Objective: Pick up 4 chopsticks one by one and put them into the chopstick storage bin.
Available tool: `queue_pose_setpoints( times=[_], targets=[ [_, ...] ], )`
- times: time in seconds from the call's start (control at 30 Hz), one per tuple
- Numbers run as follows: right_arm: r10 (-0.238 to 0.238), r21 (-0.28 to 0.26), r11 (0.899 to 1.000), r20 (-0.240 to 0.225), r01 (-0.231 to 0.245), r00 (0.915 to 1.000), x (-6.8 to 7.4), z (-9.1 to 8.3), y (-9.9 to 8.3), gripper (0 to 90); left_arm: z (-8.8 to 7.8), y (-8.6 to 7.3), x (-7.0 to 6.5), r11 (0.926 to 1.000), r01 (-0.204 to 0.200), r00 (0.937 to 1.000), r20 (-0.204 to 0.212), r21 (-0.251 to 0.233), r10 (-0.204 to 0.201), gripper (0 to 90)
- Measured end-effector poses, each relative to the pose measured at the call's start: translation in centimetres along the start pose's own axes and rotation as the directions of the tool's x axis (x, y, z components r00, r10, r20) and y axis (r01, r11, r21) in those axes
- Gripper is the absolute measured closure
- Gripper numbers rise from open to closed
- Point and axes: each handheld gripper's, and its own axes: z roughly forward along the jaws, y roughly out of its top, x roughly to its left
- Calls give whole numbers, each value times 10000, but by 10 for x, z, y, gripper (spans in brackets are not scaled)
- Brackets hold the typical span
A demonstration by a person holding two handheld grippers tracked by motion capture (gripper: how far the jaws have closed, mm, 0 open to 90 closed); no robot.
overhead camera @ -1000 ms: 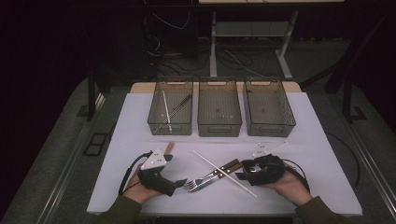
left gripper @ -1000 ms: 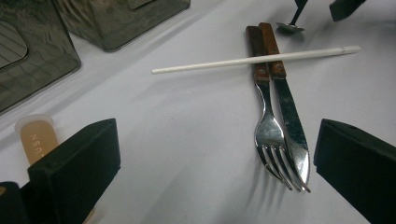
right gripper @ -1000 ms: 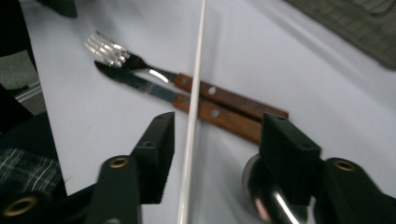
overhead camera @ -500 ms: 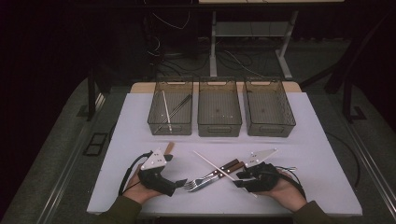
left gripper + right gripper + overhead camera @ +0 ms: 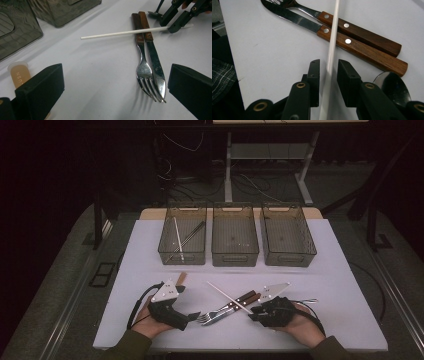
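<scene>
Right gripper (image 5: 328,75) jaws closing round chopstick (image 5: 332,47) (across knife (image 5: 342,40), fork (image 5: 352,26)).

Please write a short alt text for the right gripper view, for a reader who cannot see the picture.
The right gripper has its two black jaws on either side of a white chopstick, closing in, with thin gaps still visible. The chopstick lies across the wooden handles of a knife and a fork on the white table.

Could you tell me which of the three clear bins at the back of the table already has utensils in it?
The leftmost bin: a white chopstick and dark sticks lie inside, while the other two look empty.
</scene>
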Motion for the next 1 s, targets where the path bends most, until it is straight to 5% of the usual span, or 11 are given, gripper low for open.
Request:
queue_pose_setpoints(
  times=[0.47, 1.0],
  targets=[
    [-236, 228, 9995, 481, 225, 9986, 5, 3, 2, 806, 1, 0, -1, 10000, 54, 10000, -1, -50, -54, 0],
    [-44, 193, 9998, 409, 36, 9992, 2, 2, 1, 843, 0, 0, 0, 10000, -79, 10000, 9, 49, 79, 0]
  ],
)
